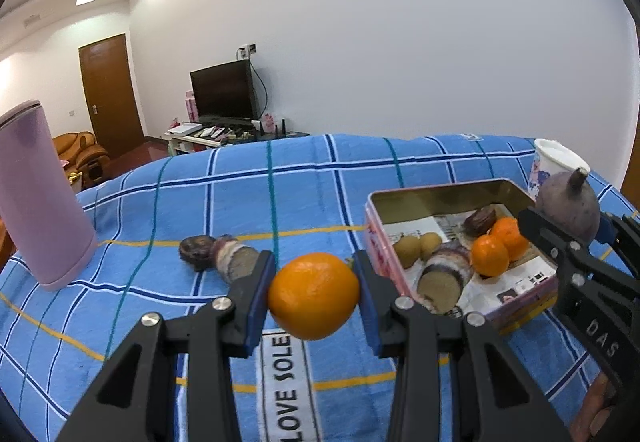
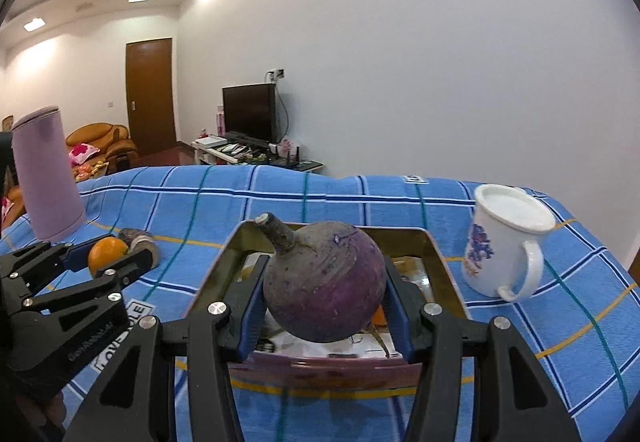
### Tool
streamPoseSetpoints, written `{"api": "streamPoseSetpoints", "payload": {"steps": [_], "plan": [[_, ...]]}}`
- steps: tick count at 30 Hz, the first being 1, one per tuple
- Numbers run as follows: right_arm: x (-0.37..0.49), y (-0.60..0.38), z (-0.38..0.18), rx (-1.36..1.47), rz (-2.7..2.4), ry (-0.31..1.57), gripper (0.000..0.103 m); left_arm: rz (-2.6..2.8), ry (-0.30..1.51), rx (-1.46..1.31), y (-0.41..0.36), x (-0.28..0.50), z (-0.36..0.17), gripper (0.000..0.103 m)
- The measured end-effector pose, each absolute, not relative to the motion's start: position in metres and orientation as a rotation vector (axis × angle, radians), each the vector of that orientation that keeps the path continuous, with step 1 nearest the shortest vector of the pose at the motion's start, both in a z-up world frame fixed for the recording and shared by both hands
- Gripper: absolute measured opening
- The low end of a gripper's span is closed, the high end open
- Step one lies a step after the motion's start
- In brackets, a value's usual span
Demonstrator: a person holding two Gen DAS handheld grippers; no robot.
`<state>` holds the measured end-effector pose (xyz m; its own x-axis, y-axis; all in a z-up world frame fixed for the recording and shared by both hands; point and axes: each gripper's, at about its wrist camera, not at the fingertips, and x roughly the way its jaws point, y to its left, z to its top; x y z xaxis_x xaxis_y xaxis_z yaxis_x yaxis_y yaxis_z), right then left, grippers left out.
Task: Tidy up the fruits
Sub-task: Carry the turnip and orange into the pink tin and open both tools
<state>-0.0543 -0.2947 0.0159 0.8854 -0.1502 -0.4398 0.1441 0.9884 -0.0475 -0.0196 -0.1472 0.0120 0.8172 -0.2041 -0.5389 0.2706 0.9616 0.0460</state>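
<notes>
Left tool (image 1: 314,296) pinching orange (image 1: 313,296), right tool (image 2: 325,296) pinching turnip (image 2: 324,282), "LOVE SOLE" label (image 1: 286,390).

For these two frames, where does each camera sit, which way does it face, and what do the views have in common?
Left wrist: on the left claw, facing along its fingers over the blue plaid cloth; it grips a round orange fruit; the right claw shows at right.
Right wrist: on the right claw, above the open rectangular metal tin; it grips a purple round turnip; the left claw shows at left.
Shared: tin, lilac cylindrical bottle, white printed mug, both claws.
</notes>
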Motion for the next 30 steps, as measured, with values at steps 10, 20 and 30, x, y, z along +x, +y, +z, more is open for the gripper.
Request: {"api": "streamPoseSetpoints", "payload": {"steps": [10,20,30], "plan": [[-0.057,-0.337,0.019,0.034,-0.245,0.455,0.054,-0.313,0.556,0.114,-0.173,-0.016,0.015,0.041],[-0.047,-0.373,0.018,0.09,-0.334,0.472,0.054,-0.385,0.551,0.127,-0.22,-0.009,0.016,0.041],[-0.024,-0.376,0.001,0.097,-0.285,0.582,0.054,-0.383,0.583,0.151,-0.246,0.01,0.003,0.041]]}}
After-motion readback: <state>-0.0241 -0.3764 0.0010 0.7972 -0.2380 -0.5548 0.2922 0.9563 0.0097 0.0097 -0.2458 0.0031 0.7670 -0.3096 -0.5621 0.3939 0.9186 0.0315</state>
